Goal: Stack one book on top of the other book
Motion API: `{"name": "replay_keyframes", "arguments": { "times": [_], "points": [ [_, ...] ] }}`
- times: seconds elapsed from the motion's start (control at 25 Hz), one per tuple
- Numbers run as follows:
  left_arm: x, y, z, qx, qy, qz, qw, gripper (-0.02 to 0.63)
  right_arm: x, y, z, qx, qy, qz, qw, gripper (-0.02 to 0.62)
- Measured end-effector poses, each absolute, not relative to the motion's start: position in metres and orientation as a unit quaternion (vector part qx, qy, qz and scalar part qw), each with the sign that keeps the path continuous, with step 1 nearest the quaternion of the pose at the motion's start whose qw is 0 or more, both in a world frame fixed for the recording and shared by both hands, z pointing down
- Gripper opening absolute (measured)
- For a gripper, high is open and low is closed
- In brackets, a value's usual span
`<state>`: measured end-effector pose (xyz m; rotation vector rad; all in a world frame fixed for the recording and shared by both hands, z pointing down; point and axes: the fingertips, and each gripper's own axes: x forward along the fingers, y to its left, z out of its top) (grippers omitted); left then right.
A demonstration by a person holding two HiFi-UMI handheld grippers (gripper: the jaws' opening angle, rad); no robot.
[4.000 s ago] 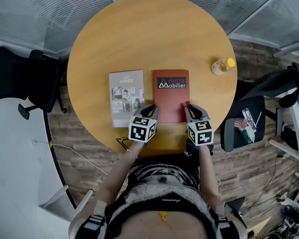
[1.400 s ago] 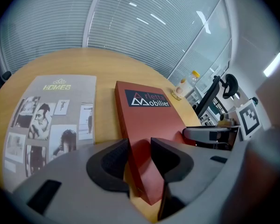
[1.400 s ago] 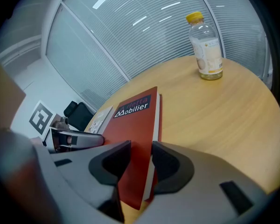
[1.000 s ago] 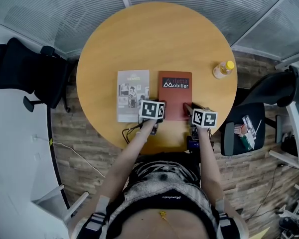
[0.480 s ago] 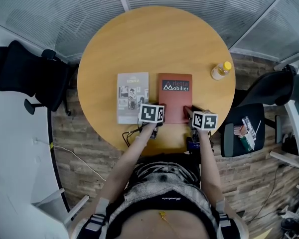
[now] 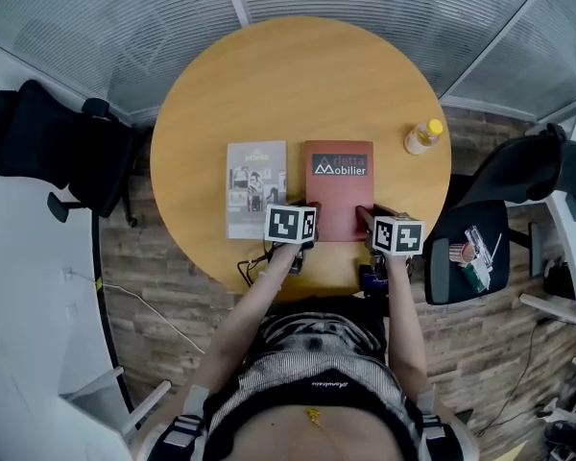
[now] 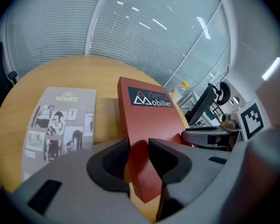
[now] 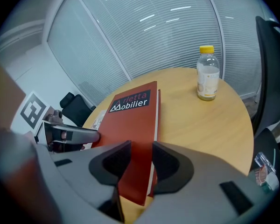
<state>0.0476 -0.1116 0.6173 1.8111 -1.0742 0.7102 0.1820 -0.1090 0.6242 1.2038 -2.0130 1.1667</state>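
A red book (image 6: 338, 185) with "Mobilier" on its cover lies on the round wooden table (image 6: 298, 84), beside a grey "HOMES" book (image 6: 255, 185) on its left. My left gripper (image 6: 298, 213) is shut on the red book's near left corner (image 7: 142, 167); its jaws have just been closing with that corner between them. On the near right corner (image 8: 137, 171) my right gripper (image 6: 374, 217) is shut. The red book (image 7: 149, 111) tilts up at its near edge. Flat on the wood lies the grey book (image 7: 60, 125).
A small bottle with a yellow cap (image 6: 424, 136) stands at the table's right edge, also seen as the bottle (image 8: 208, 73) beyond the red book. A black office chair (image 6: 48, 147) stands to the left, another chair (image 6: 470, 248) with loose items to the right.
Both grippers have come up a little toward the camera, with the red book's near edge raised between them. The grey book and the bottle have not moved.
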Motion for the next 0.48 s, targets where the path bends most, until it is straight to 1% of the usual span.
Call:
{"name": "replay_keyframes", "arguments": {
  "times": [0.48],
  "points": [
    [0.052, -0.104, 0.564, 0.751, -0.439, 0.245, 0.429, 0.127, 0.187, -0.104, 0.568, 0.454, -0.754, 0.400, 0.255, 0.152]
  ]
}}
